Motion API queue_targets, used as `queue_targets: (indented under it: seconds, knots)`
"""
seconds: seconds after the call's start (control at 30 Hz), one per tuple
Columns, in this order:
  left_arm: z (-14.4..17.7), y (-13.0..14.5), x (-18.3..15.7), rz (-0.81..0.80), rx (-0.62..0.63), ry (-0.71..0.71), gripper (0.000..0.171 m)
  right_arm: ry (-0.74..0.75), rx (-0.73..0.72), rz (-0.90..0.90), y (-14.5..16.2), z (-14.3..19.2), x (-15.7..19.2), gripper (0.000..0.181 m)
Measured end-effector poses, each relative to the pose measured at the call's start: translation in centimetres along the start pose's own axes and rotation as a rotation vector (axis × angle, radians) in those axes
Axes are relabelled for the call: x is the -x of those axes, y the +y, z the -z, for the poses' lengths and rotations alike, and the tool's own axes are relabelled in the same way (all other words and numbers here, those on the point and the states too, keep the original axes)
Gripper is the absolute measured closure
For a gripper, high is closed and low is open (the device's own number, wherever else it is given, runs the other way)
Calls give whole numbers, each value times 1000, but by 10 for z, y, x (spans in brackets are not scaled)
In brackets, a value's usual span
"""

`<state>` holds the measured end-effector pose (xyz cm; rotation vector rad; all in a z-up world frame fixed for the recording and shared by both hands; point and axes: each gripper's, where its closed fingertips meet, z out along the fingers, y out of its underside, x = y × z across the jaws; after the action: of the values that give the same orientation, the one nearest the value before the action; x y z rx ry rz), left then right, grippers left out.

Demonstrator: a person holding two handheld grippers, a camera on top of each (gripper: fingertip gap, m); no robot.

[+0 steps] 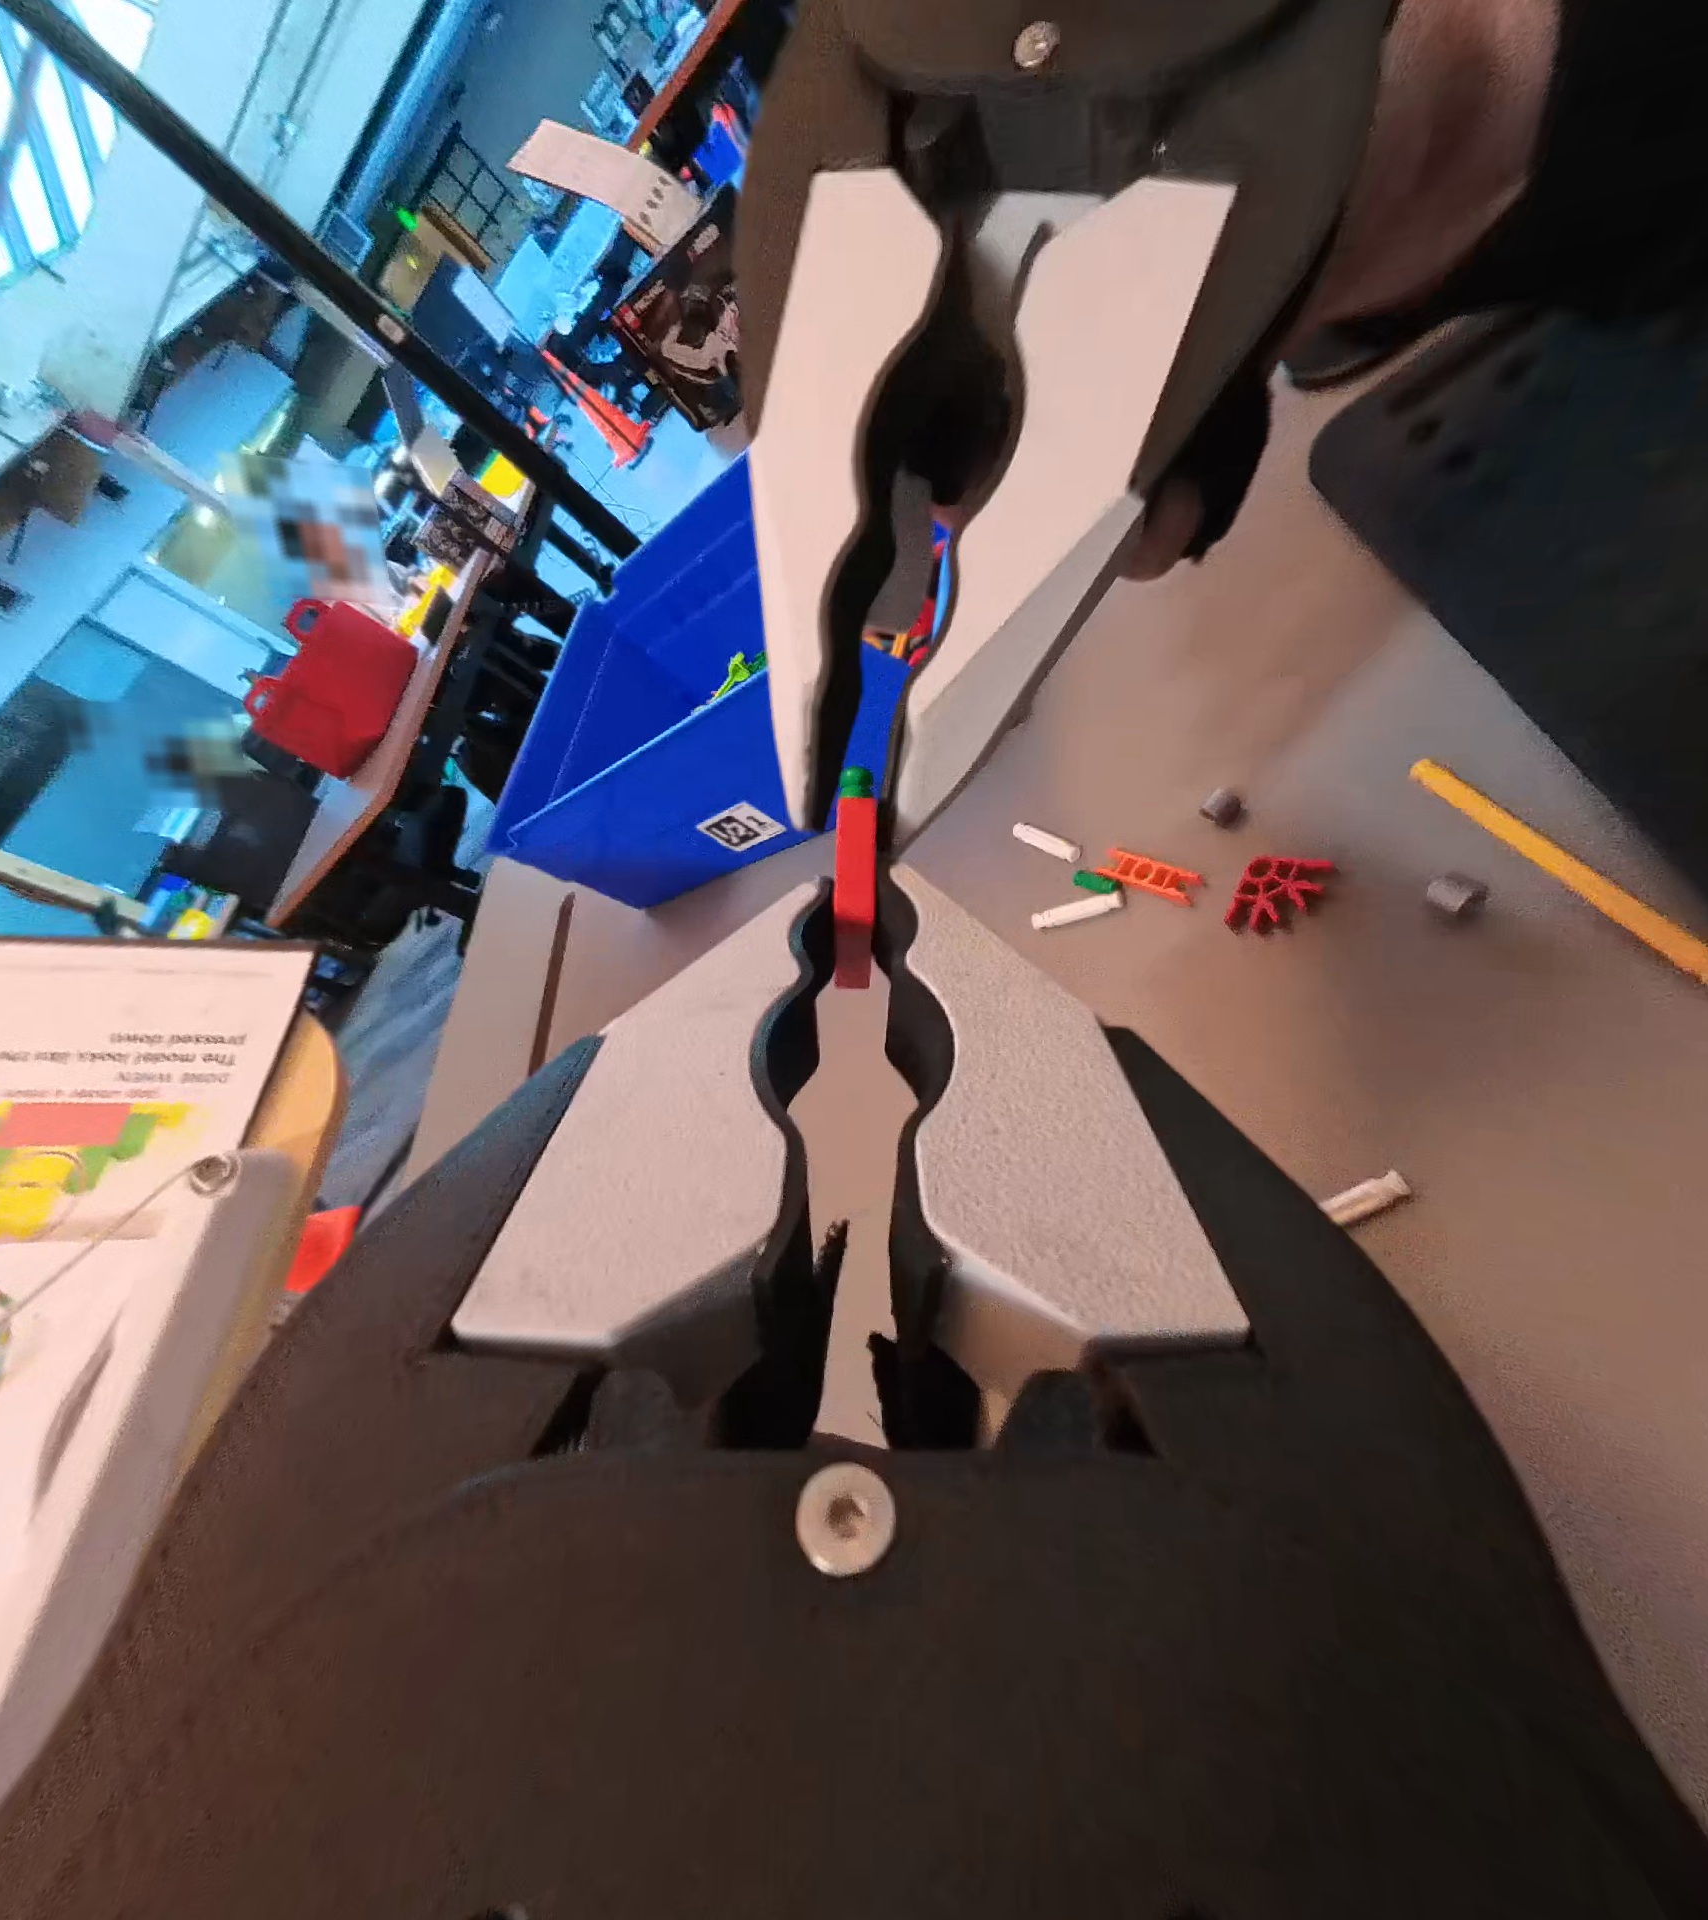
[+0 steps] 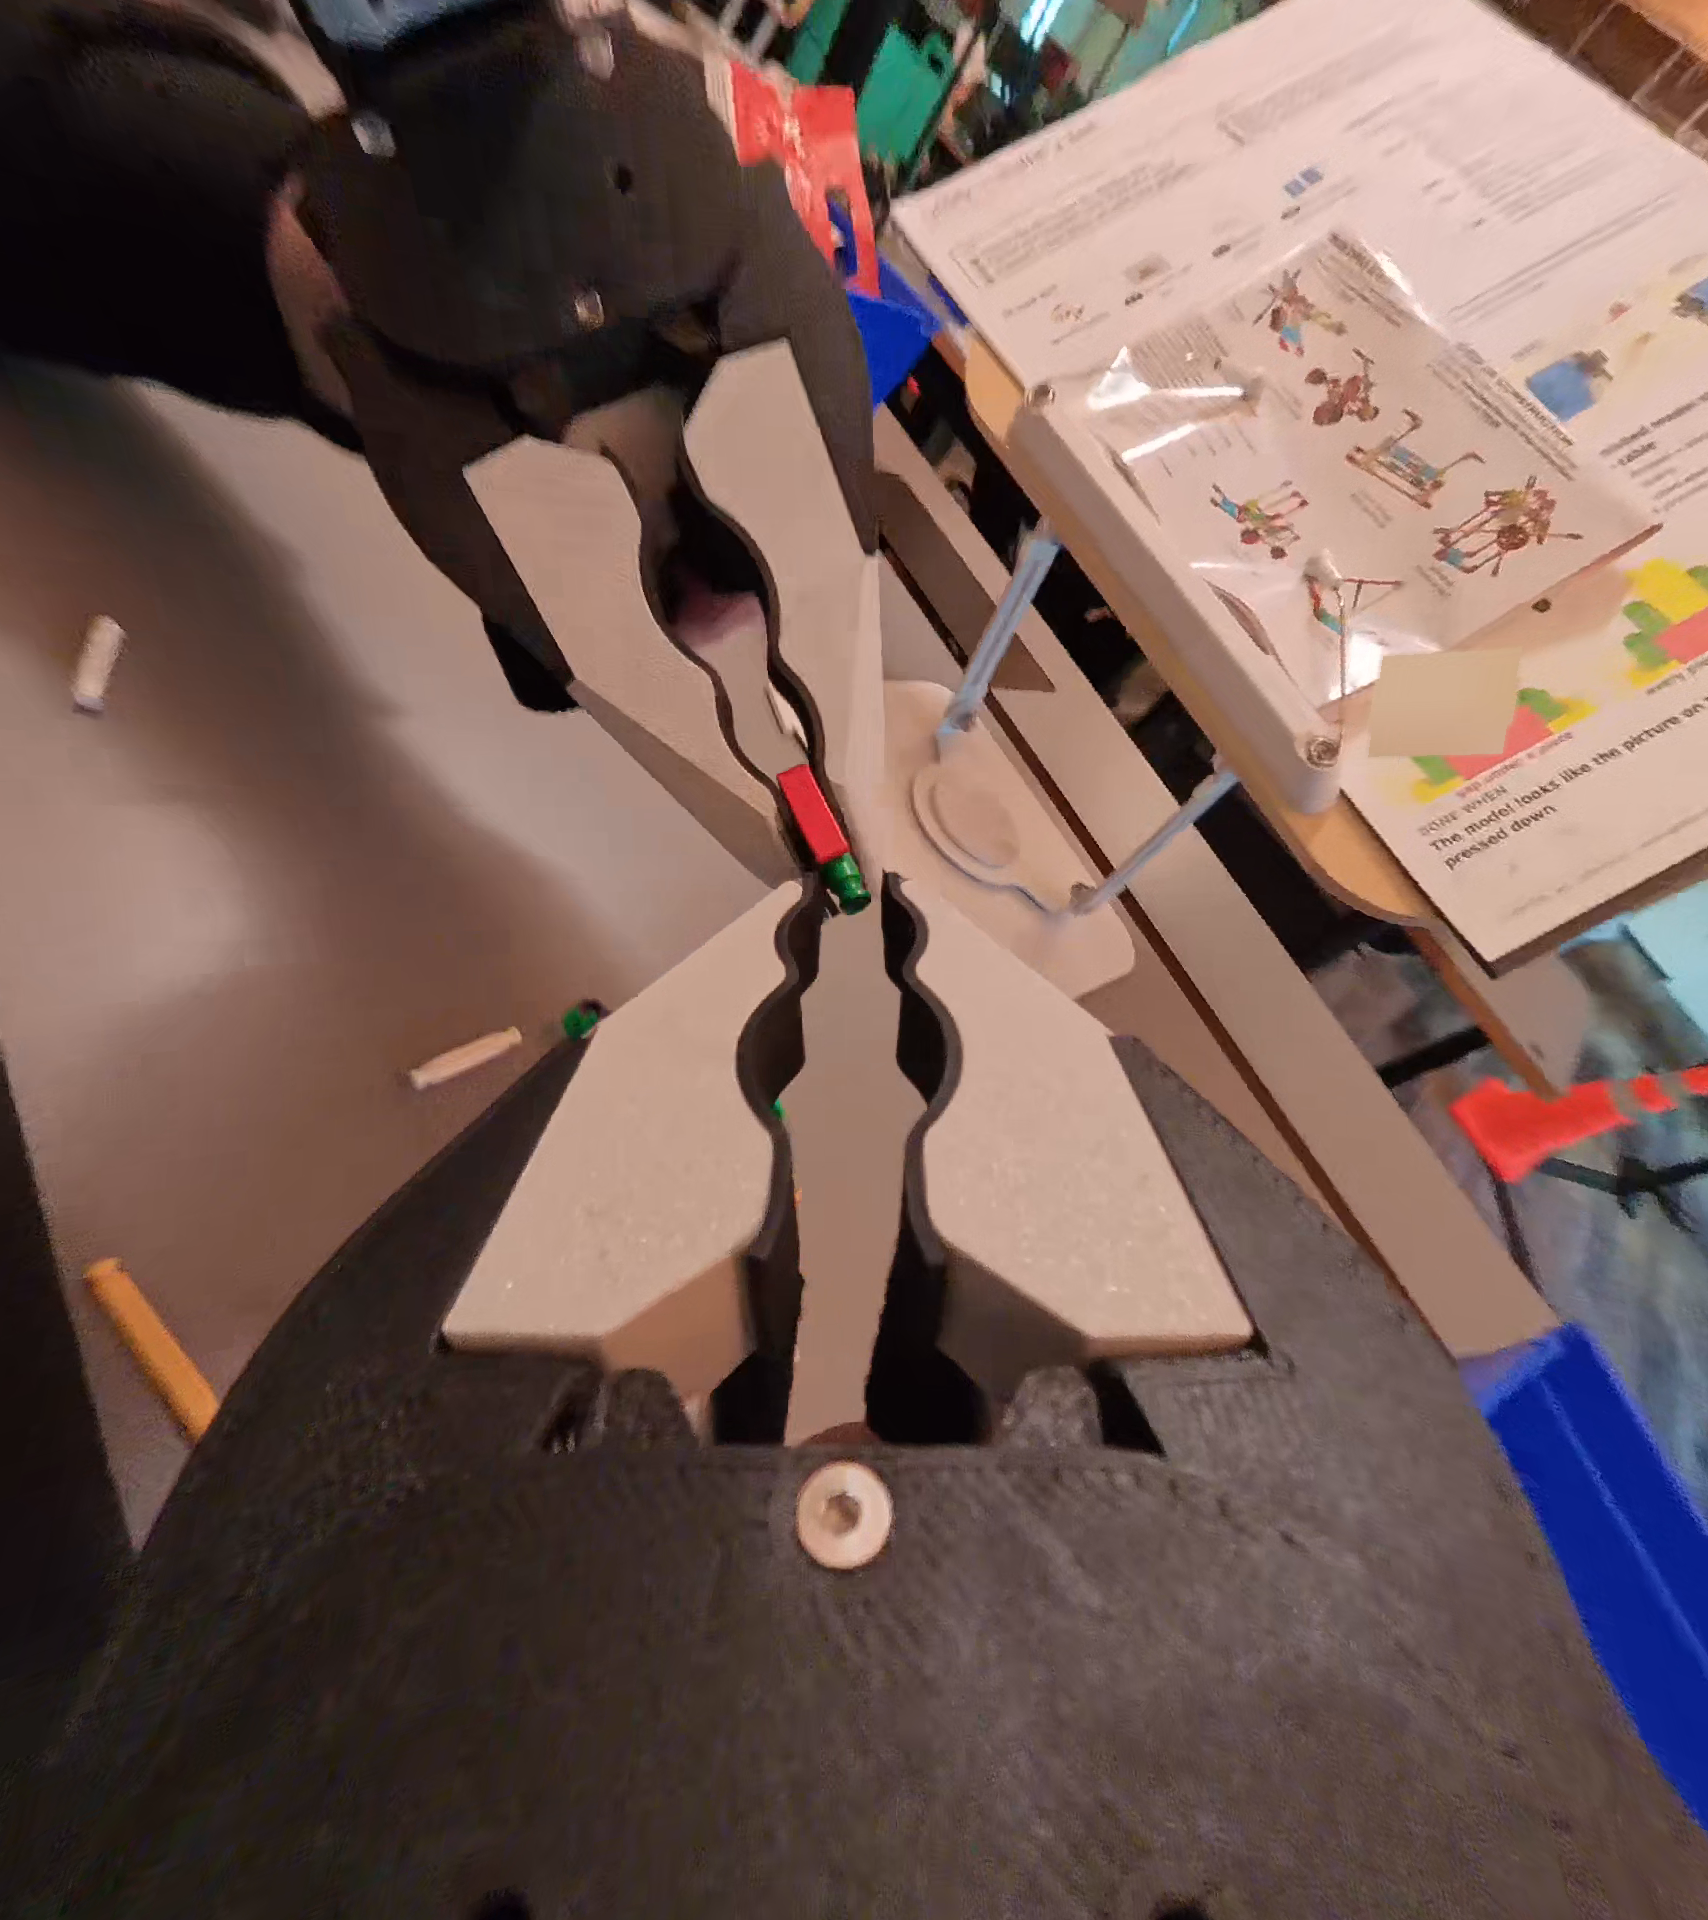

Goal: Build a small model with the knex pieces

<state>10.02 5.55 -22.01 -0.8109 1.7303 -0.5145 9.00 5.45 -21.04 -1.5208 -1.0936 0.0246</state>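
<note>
A small red block (image 1: 854,902) with a green peg (image 1: 857,781) at its end sits between the two grippers, above the grey table (image 1: 1452,1351). The left gripper (image 1: 856,894) pinches the red block. The right gripper (image 2: 845,896) meets it tip to tip, fingers narrowly parted around the green peg; whether they grip it, I cannot tell. White pegs (image 1: 1076,911), a red connector (image 1: 1276,891), a yellow rod (image 1: 1572,871) and a blue bin (image 1: 663,727) lie beyond.
</note>
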Motion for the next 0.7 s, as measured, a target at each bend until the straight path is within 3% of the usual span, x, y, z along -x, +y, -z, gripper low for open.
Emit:
queue_targets:
  seconds: [0.23, 0.3, 0.43, 0.7]
  knots:
    - [-5, 17, 6, -346, 239, -80, 168, 113, 296, 377, 20, -13, -3, 178]
    - [-7, 21, 7, -366, 280, -93, 168, 169, 343, 471, 23, -16, -7, 178]
    - [-8, 18, 21, -326, 239, -190, 160, 253, 355, 474, 23, -17, -17, 179]
    - [-8, 12, 19, -367, 181, -195, 167, 263, 342, 486, 26, -12, -24, 179]
